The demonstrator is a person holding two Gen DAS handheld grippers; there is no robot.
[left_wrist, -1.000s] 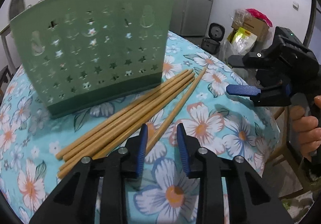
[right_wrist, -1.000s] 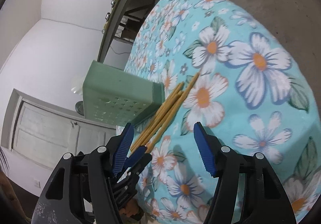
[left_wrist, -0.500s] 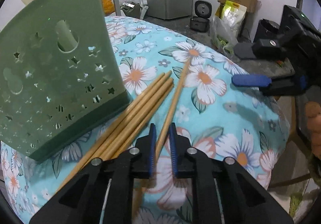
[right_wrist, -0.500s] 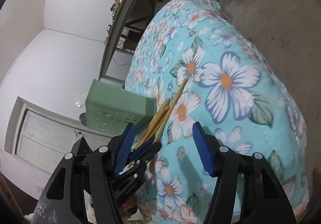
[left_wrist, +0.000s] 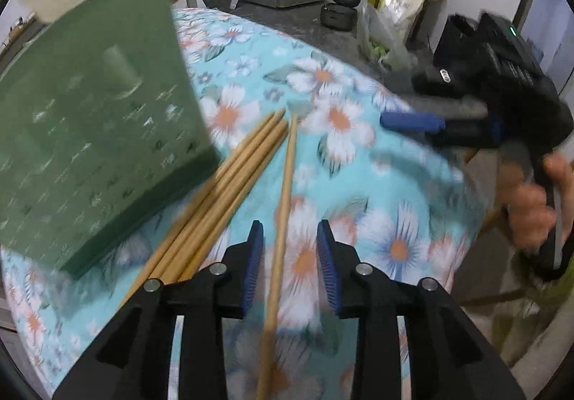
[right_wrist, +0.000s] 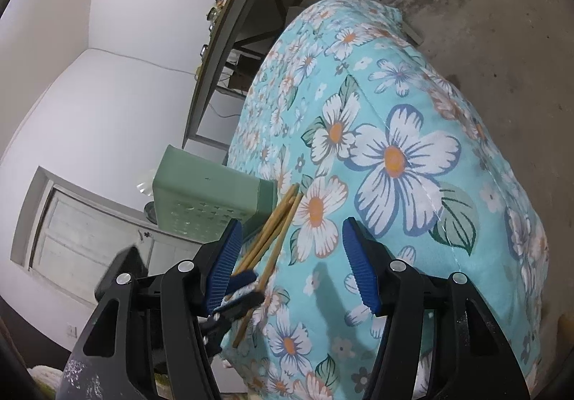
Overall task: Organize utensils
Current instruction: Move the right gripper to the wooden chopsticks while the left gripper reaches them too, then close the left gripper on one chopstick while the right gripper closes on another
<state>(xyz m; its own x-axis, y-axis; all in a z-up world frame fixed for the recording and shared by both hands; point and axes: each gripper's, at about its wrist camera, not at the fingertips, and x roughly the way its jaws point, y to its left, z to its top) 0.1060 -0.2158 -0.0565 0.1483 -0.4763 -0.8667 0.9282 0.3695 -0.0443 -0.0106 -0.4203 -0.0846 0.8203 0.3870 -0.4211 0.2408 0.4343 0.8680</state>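
On a table draped in a turquoise floral cloth [left_wrist: 394,192], a bundle of bamboo chopsticks [left_wrist: 229,181] lies at the foot of a green perforated utensil holder [left_wrist: 93,127], their near ends passing close under its lower corner. One lone chopstick [left_wrist: 285,192] lies apart from the bundle, angled away so that its far tip nearly meets theirs while its near end runs straight between the blue pads of the left gripper [left_wrist: 290,267]. Those jaws are opening, with a clear gap on either side of the stick, so the pads do not press on it (the view is smeared, but the gaps read plainly). The right gripper [right_wrist: 287,260] hovers low over the cloth at the table's edge, its jaws roughly half spread and holding nothing; between them shows only flowered fabric. From its camera the left gripper's blue fingertips [right_wrist: 242,283] appear just behind its own left pad, beside the chopsticks' near ends, and the green holder stands further back. In the left view a hand [left_wrist: 538,202] grips the right tool's handle at the frame's right side.
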